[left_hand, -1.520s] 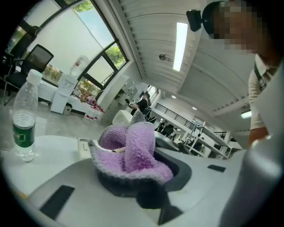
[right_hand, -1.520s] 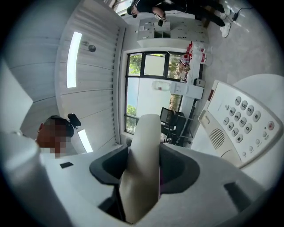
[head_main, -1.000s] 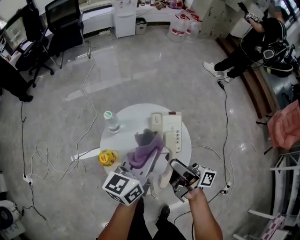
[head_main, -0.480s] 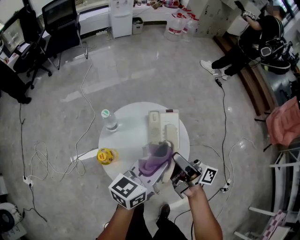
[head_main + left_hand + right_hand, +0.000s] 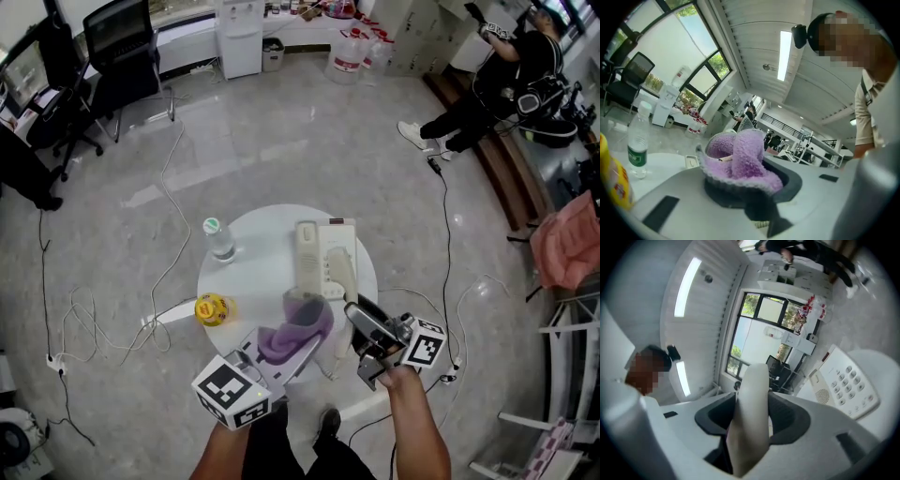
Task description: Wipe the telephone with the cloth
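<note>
Telephone [image 5: 330,255] lies right of centre on the round table [image 5: 255,274]; wiping seems midway. A bottle [image 5: 219,240] and a yellow can [image 5: 214,309] crowd the left rim. The left gripper [image 5: 752,185] clamps the cloth [image 5: 740,159] beside the handset [image 5: 754,380]; contact is unclear. The right gripper [image 5: 752,416] grips that lifted handset near the table's front edge, and open floor surrounds.
</note>
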Action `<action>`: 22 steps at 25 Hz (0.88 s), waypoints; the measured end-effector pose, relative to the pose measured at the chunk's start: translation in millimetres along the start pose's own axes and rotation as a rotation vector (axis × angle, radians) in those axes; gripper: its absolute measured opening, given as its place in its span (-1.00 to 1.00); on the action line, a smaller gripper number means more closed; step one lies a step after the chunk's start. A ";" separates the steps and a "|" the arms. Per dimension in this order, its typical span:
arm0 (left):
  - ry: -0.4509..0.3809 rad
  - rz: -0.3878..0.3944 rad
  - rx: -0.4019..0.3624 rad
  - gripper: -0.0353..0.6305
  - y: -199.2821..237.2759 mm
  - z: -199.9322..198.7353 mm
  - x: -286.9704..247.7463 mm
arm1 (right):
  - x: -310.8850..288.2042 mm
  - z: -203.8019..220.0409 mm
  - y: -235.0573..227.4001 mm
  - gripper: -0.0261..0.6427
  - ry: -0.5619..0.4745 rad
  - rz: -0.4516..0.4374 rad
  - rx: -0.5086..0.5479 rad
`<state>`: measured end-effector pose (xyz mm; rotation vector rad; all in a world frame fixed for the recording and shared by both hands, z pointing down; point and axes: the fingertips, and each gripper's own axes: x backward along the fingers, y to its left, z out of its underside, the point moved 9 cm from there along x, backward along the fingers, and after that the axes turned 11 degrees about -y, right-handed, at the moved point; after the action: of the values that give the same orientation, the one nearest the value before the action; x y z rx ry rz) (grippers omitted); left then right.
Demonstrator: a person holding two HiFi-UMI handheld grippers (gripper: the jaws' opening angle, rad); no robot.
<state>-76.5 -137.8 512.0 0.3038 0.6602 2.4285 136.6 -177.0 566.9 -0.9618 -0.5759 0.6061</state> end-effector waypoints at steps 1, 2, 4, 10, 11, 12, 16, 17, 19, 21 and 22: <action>0.007 -0.019 -0.030 -0.65 0.2 -11.2 2.7 | 0.8 -2.2 4.7 -0.32 0.055 0.035 0.094; 0.020 -0.031 -0.061 -0.65 0.0 -21.1 4.0 | 1.3 -3.5 10.4 -0.32 0.118 0.066 0.199; 0.061 -0.017 -0.102 -0.65 -2.7 -35.3 0.6 | 1.0 -1.9 22.4 -0.32 0.244 0.112 0.416; 0.274 0.175 -0.181 -0.65 -22.4 -22.6 -40.2 | 1.4 23.5 41.4 -0.32 0.472 0.124 0.816; 0.335 0.185 -0.200 -0.65 -25.6 -16.1 -47.3 | 1.9 26.7 43.1 -0.32 0.497 0.121 0.857; 0.391 0.183 -0.216 -0.65 -27.3 -9.8 -53.5 | 2.5 29.5 44.3 -0.32 0.520 0.119 0.891; 0.509 0.139 -0.261 -0.65 -24.1 4.6 -65.1 | 8.7 35.9 43.1 -0.32 0.571 0.128 0.938; 0.522 0.126 -0.279 -0.65 -22.1 5.5 -65.7 | 10.8 34.8 42.0 -0.32 0.567 0.138 0.933; 0.543 0.095 -0.318 -0.65 -17.3 6.8 -65.5 | 14.9 30.6 39.6 -0.32 0.556 0.164 0.928; 0.547 0.053 -0.349 -0.65 -9.7 7.6 -64.2 | 18.4 25.8 37.5 -0.32 0.544 0.187 0.929; 0.545 0.026 -0.361 -0.65 -4.8 7.7 -63.3 | 19.9 24.0 37.0 -0.32 0.541 0.194 0.929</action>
<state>-21.1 -169.6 512.2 -0.5135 0.4183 2.6052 126.1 -133.3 548.9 -0.2587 0.2940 0.6537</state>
